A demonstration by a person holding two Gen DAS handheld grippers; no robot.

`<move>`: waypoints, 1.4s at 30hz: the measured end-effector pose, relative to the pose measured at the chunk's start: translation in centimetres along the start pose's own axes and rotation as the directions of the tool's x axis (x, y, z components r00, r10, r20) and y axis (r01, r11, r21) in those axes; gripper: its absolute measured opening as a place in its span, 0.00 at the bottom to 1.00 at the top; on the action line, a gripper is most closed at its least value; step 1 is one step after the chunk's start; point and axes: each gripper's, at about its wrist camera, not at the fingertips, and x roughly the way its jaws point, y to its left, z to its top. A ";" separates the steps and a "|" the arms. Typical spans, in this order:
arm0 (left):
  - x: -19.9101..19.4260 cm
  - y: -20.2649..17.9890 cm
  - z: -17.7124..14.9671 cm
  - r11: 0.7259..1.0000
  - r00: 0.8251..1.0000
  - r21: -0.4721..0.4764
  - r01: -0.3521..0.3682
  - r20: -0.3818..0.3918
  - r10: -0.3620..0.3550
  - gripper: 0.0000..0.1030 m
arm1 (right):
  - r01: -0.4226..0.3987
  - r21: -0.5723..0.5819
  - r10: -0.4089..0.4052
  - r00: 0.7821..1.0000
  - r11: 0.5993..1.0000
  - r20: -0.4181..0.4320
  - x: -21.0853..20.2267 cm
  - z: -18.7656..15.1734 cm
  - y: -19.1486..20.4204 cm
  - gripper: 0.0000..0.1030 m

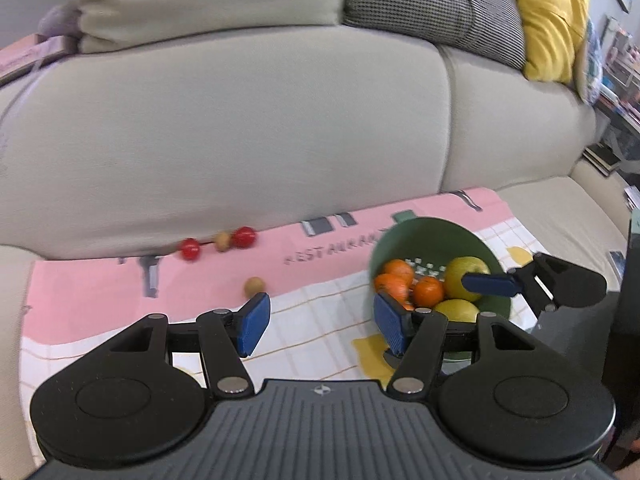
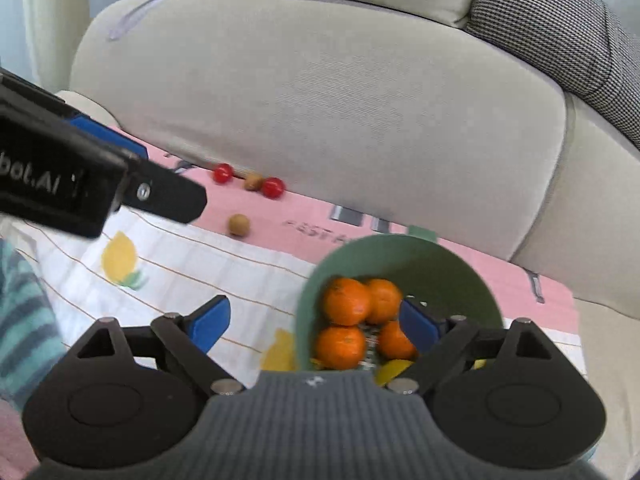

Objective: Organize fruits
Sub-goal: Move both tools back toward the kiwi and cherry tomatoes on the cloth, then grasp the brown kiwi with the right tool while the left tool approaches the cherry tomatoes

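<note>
A green bowl (image 1: pixel 440 236) (image 2: pixel 400 256) stands on a pink and white cloth (image 1: pixel 328 304) and holds several oranges (image 1: pixel 428 290) (image 2: pixel 346 300) and two yellow-green fruits (image 1: pixel 466 278). Two small red fruits (image 1: pixel 244 237) (image 2: pixel 273 188) and two small brown ones (image 1: pixel 255 285) (image 2: pixel 239 225) lie loose on the cloth near the sofa. My left gripper (image 1: pixel 322 326) is open and empty over the cloth, left of the bowl. My right gripper (image 2: pixel 316 324) is open wide; its right finger (image 2: pixel 420 326) hangs inside the bowl by the oranges, its left finger outside the rim.
A beige sofa seat (image 1: pixel 240 128) rises right behind the cloth, with grey checked (image 1: pixel 436 8) and yellow (image 1: pixel 552 20) cushions. A striped sleeve (image 2: pixel 24 312) shows at the left. Shelves with books (image 1: pixel 616 80) stand at the far right.
</note>
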 end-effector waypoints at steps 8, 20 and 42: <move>-1.9 5.1 -1.0 0.993 0.999 -0.113 -0.022 0.034 0.026 0.68 | -0.079 -0.009 0.079 0.996 0.997 0.039 -0.3 1.2 4.0 0.86; -2.9 11.2 -1.3 0.974 0.991 -0.204 -0.098 0.065 0.113 0.69 | -0.099 -0.029 0.100 0.995 0.995 0.016 2.1 2.6 7.3 0.90; 6.0 14.0 -1.7 0.972 0.999 -0.235 -0.012 -0.048 0.000 0.68 | -0.107 -0.014 0.106 0.992 0.994 -0.061 9.8 3.9 7.8 0.56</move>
